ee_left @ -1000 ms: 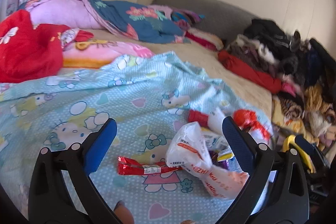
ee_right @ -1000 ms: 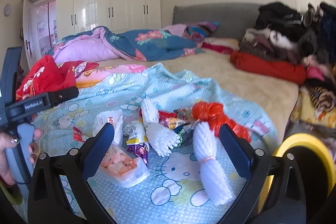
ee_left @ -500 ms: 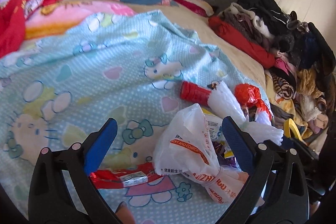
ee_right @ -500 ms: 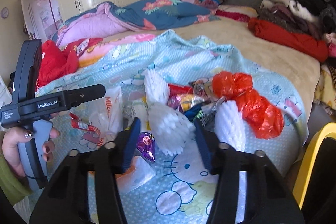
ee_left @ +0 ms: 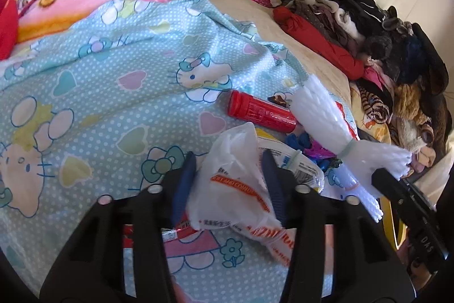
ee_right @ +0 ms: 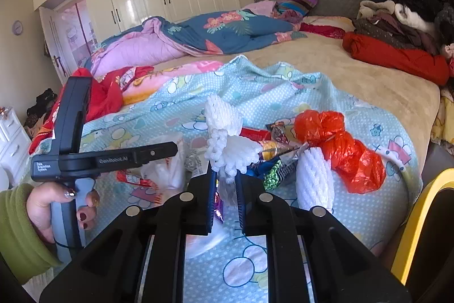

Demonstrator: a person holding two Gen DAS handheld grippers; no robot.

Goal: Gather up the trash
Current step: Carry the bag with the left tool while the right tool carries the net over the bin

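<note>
I see trash heaped on the sheet (ee_left: pixel 119 53): bag (ee_left: pixel 232 189) nearest, can (ee_left: pixel 261 112) behind it, foam net (ee_left: pixel 320 115) right of can; clothes pile (ee_left: pixel 369 27) far right on bed

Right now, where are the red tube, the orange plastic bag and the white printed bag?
red tube (ee_left: pixel 262 112): left wrist view, middle of its body.
orange plastic bag (ee_right: pixel 344 151): right wrist view, its crumpled middle.
white printed bag (ee_left: pixel 232 183): left wrist view, part between the fingers.

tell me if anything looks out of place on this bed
Yes: trash lies scattered on the blue cartoon sheet near the bed's foot: a red tube, white foam nets, a crumpled orange bag and snack wrappers, odd on bedding.
</note>
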